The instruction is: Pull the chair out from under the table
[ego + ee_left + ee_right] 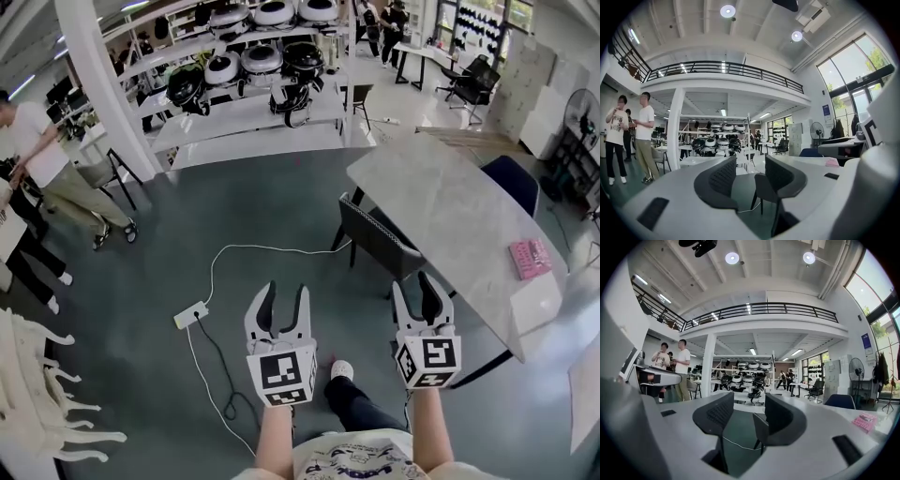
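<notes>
left gripper (286, 292): jaws apart, nothing clamped; its own view (750, 165) shows only floor and the chair far off in the gap
right gripper (415, 286): jaws apart too, empty; same picture in its own view (749, 414), the chair framed in the gap but not touched
gripper pose: both held level, side by side, marker cubes toward the person, jaws aimed at the chair
chair (375, 236): dark, parked at the near-left edge of the table, backrest facing the grippers, seat tucked partly under the top (legs mostly hidden in the head view)
chair, gripper views: thin dark legs and backrest edge visible (762, 186) (760, 427), upright
gap to chair: both grippers well short of it, no contact; the right one is the nearer
table (450, 211): light marble-look top on dark legs, runs diagonally to the right
on table: pink item (530, 258) near the far right edge
blue chair (511, 181): on the table's far side
floor (169, 253): grey-green; white power strip (190, 314) with a white cable (253, 247) looping toward the chair
shoe (342, 369): the person's, white, between the two grippers
background: shelving (253, 70) loaded with round black-and-white units, white pillar (98, 89), people standing at left (42, 164)
</notes>
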The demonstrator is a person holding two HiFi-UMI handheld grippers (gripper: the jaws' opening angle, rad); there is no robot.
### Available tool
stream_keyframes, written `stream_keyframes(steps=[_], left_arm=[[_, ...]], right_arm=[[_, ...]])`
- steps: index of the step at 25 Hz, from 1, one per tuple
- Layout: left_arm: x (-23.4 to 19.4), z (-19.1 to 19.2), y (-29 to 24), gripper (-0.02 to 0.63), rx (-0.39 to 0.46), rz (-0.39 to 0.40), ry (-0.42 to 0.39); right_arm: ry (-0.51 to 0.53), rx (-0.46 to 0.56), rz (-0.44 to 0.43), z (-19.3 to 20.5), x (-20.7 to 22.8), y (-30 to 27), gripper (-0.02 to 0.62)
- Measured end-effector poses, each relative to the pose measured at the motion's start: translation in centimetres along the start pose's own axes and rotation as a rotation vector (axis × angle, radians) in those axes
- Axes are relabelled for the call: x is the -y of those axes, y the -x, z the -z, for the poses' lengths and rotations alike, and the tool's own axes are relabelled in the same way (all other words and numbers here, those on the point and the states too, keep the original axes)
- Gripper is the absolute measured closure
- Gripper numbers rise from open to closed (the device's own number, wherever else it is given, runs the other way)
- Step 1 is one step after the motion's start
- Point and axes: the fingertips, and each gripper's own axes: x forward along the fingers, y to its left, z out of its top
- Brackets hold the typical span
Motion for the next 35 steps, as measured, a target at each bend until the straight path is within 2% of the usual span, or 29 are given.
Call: stream_keyframes(steps=[6,13,17,23,28,35], left_arm=[[-0.5,-1.7,-10.2,0.397,0.003,-0.008,-0.007],[0.2,-2.6,-19.4,0.397,0.007,0.022,-0.045],[0.7,-1.8,-23.2,0.397,-0.021,0.059,-0.064],[-0.9,1.0,-28.9,0.397,-0.065,0.126,-0.079],[-0.5,2.3,-34.8,0.397,-0.082,0.208,-0.086],[-0.3,3.9,-44.8,0.397,-0.125,0.407,-0.133]], right_arm=[[0.028,0.006,-0.02,-1.4,3.9,-9.6,0.387],[0.029,-0.026,-0.008,-0.8,8.2,-17.3,0.383],[0.031,-0.056,-0.009,0.2,9.2,-20.4,0.38],[0.028,-0.108,0.014,3.3,8.8,-25.0,0.374],[0.035,-0.143,0.068,4.8,10.3,-28.4,0.371],[0.013,-0.209,0.216,6.9,12.0,-34.3,0.364]])
